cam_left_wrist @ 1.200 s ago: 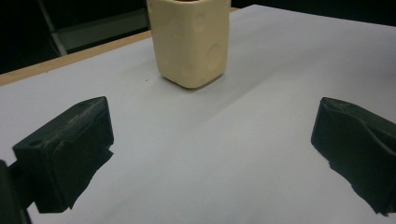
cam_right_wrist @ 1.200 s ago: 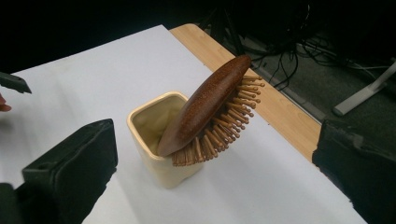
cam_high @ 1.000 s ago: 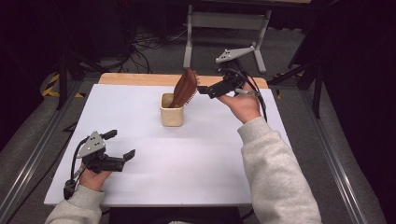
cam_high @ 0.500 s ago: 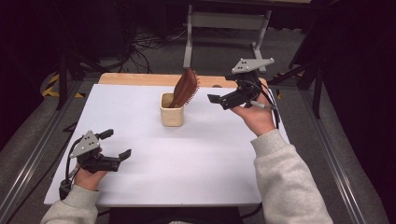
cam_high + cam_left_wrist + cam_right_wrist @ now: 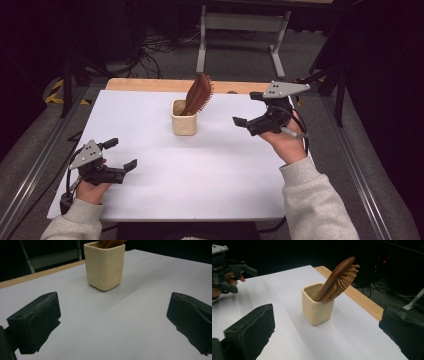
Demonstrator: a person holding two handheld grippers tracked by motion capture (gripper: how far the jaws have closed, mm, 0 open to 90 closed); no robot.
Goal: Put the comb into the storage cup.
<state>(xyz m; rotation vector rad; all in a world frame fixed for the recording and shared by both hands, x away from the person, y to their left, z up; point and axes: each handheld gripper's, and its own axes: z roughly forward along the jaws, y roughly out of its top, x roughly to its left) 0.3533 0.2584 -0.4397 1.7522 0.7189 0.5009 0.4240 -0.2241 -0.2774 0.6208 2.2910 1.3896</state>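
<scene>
A cream square cup (image 5: 184,118) stands on the white table (image 5: 210,175), toward the back. A brown wooden hairbrush (image 5: 197,94) leans in it, handle down and bristled head up. My right gripper (image 5: 247,108) hovers open to the right of the cup, apart from it, with nothing between its jaws. In the right gripper view the cup (image 5: 317,307) and brush (image 5: 338,277) sit ahead of the open right gripper (image 5: 324,335). My left gripper (image 5: 121,153) is open near the front left corner. From the left gripper (image 5: 112,325), the cup (image 5: 105,265) is farther off.
A wooden strip (image 5: 150,85) runs along the table's back edge. A metal stand (image 5: 240,30) and cables lie on the floor behind. Metal rails (image 5: 35,170) flank both sides. The left hand and its gripper (image 5: 229,270) appear far off in the right gripper view.
My right gripper has drawn back from the hairbrush, moving right and toward the person, with its jaws open. The brush stays leaning in the cup. The left gripper has barely moved.
</scene>
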